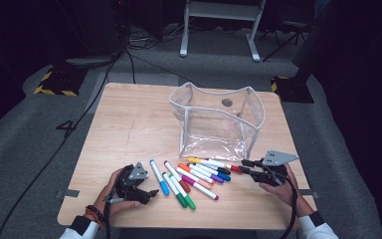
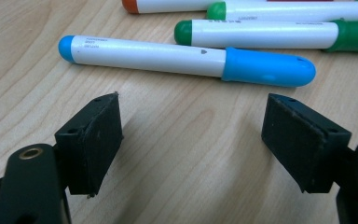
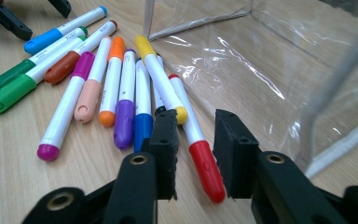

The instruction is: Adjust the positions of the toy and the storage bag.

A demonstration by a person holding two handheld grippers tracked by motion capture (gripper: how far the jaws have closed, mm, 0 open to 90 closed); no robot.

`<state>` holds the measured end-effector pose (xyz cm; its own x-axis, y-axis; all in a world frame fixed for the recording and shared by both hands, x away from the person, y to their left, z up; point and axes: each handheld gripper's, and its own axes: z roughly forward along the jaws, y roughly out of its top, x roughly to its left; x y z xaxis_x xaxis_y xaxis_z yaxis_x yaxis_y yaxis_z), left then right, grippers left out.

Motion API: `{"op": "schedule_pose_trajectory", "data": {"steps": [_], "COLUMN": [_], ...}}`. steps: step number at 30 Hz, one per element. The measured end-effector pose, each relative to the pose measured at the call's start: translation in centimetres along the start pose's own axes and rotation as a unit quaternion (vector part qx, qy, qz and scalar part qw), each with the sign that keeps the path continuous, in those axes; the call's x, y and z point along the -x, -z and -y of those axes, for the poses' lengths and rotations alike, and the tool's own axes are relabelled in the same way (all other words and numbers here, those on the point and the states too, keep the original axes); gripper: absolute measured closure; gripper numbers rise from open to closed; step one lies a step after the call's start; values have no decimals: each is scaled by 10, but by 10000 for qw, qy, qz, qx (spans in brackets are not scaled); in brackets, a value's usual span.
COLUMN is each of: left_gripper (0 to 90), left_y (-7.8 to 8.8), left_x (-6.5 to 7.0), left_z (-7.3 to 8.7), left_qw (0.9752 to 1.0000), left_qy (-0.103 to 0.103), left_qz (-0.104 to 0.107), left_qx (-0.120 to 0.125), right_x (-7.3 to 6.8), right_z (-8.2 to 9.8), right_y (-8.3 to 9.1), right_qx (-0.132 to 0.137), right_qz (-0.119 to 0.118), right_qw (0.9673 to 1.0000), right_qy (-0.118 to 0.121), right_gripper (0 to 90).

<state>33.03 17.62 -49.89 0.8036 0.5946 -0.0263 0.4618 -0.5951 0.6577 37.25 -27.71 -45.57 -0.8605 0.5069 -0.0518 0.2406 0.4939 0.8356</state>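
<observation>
Both grippers sit near the table's six o'clock edge; left gripper is spread wide, empty, blue marker just beyond; right gripper is narrowed around the red marker, contact unclear; clear pouch stands at twelve o'clock; bare wood lies at nine.

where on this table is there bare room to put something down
Bare wood covers the table's far-left stretch, left of the clear pouch, down to the left gripper. A narrow strip lies along the near edge. It is crowded in front of the pouch: the markers fan out toward the right gripper.
</observation>
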Motion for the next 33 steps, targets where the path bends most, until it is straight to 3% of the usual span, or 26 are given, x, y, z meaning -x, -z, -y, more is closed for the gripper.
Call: {"op": "schedule_pose_trajectory", "data": {"steps": [3, 6, 14, 21, 26, 33], "left_gripper": [165, 148, 111, 108, 108, 106], "left_y": [-4, -7, -10, -13, -14, -16], "left_x": [2, 2, 1, 4, 5, 6], "left_z": [-2, -2, -3, -6, -7, -10], "left_qw": [10000, 9999, 9998, 9998, 9998, 9999], "left_qy": [-14, -56, -72, -142, -112, -27], "left_qz": [-19, 14, -9, 43, 3, -45], "left_qx": [29, 117, 162, 162, 162, 158], "right_x": [-1, -3, 14, 19, 22, 23], "right_z": [-5, -3, 13, 19, 20, 20], "right_y": [-12, -21, -28, -43, -45, -45], "right_qx": [-107, -469, -700, -908, -900, -875], "right_qz": [-157, -162, -121, -333, -280, -362], "right_qw": [9998, 9984, 9975, 9953, 9955, 9955], "right_qy": [105, 256, 11, -55, -126, -17], "right_gripper": [663, 649, 665, 673, 684, 710]}}
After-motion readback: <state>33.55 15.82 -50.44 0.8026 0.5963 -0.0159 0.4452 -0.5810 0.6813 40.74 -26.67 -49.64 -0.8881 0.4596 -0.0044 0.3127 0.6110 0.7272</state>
